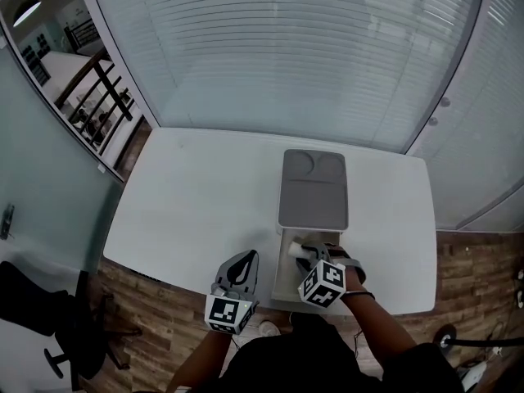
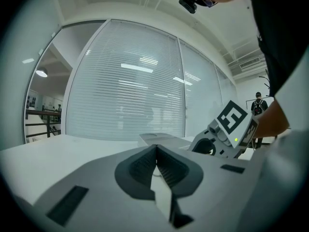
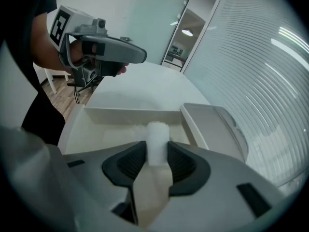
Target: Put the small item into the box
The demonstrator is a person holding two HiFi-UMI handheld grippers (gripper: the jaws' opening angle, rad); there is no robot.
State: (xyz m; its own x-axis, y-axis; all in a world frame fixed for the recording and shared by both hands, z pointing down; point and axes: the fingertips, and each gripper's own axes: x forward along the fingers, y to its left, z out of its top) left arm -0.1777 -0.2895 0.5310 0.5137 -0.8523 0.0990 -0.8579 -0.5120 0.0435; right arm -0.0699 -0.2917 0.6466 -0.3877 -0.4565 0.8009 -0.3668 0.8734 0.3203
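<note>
The small item (image 3: 157, 139) is a white fuzzy cylinder. My right gripper (image 3: 157, 156) is shut on it, and its top sticks out past the pads. It hangs tilted down over the open white box (image 3: 126, 115), just above the inside. In the head view the item (image 1: 296, 250) sits over the open near end of the box (image 1: 282, 278). The grey lid (image 1: 313, 188) covers the far part of the box. My left gripper (image 1: 248, 258) is shut with nothing in it, left of the box at the table's front edge. Its jaws (image 2: 156, 151) point level.
The white table (image 1: 196, 203) runs left and far of the box. Its front edge (image 1: 180, 275) lies under my left gripper, with wooden floor below. A glass wall with blinds (image 1: 286, 56) stands behind the table. A black chair (image 1: 49, 318) stands at the left.
</note>
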